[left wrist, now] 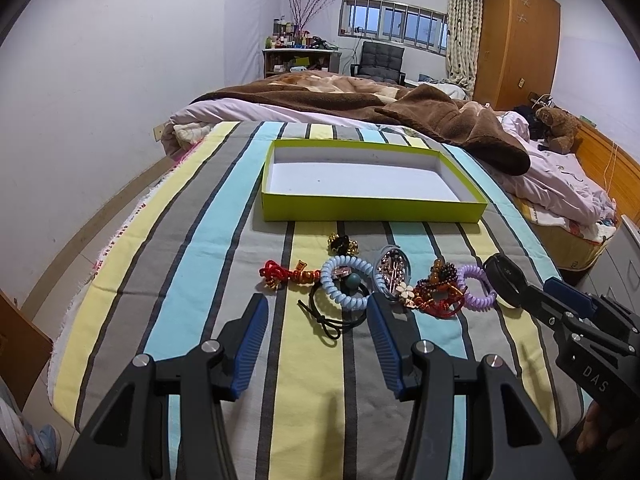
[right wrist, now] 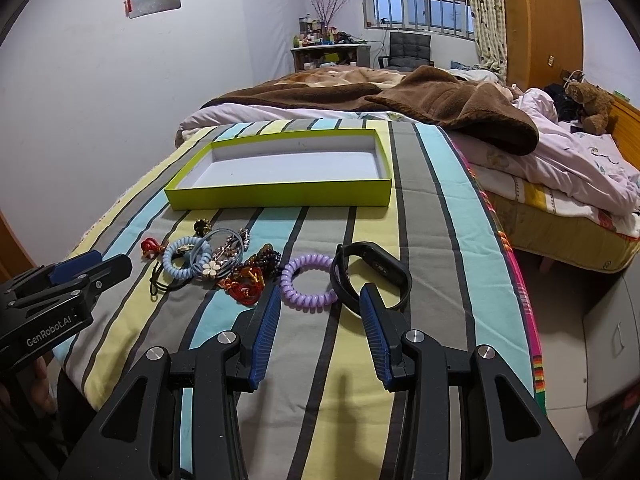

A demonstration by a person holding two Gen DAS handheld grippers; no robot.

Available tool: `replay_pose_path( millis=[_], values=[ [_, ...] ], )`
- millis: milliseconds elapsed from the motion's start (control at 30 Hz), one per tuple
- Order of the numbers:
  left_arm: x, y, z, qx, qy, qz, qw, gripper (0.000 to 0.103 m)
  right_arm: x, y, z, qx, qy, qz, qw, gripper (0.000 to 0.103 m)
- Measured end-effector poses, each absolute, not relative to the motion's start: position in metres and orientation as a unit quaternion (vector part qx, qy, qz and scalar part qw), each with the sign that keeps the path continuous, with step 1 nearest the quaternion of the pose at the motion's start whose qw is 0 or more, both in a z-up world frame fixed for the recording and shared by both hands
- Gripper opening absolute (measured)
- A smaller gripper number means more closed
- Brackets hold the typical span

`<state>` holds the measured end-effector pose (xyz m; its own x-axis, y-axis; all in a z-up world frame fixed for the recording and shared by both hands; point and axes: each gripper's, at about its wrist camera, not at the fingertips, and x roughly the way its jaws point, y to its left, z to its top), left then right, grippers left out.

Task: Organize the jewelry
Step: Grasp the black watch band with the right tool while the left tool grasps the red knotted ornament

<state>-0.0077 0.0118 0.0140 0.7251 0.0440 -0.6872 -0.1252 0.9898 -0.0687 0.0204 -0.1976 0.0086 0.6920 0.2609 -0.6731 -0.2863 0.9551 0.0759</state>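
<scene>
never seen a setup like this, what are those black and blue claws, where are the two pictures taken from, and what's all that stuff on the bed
The claws are hand-held grippers, one in each of a person's hands, with a wide-angle camera on each looking along its fingers. One picture comes from the left gripper, the other from the right gripper. Both are open and hold nothing.

On the striped bedspread lies an empty green box. In front of it is a row of accessories: a red knotted charm, a pale blue coil hair tie, a flower clip, a purple coil hair tie and a black wristband.
</scene>
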Motion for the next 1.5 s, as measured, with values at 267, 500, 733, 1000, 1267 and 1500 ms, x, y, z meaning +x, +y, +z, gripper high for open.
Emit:
replay_pose_path(
  millis=[267, 500, 733, 1000, 1267, 1500],
  values=[
    [-0.002, 0.016, 0.017, -0.054, 0.367, 0.049, 0.927, 0.053, 0.024, -0.198, 0.011, -0.018, 0.363, 0.148, 0.92, 0.042],
    [0.005, 0.019, 0.017, -0.048, 0.37, 0.051, 0.926, 0.053, 0.036, -0.2, 0.013, -0.016, 0.366, 0.15, 0.918, 0.042],
    [0.019, 0.039, 0.009, -0.076, 0.385, 0.034, 0.919, 0.053, 0.061, -0.227, 0.012, -0.013, 0.368, 0.143, 0.919, 0.048],
    [0.029, 0.058, -0.006, -0.108, 0.407, 0.018, 0.907, 0.053, 0.093, -0.243, -0.014, -0.041, 0.417, 0.143, 0.897, 0.054],
    [0.029, 0.073, -0.016, -0.112, 0.419, 0.021, 0.901, 0.053, 0.111, -0.238, -0.029, -0.048, 0.447, 0.163, 0.878, 0.054],
    [0.035, 0.077, -0.024, -0.097, 0.432, 0.015, 0.897, 0.053, 0.111, -0.236, -0.03, -0.044, 0.445, 0.171, 0.878, 0.03]
  ],
)
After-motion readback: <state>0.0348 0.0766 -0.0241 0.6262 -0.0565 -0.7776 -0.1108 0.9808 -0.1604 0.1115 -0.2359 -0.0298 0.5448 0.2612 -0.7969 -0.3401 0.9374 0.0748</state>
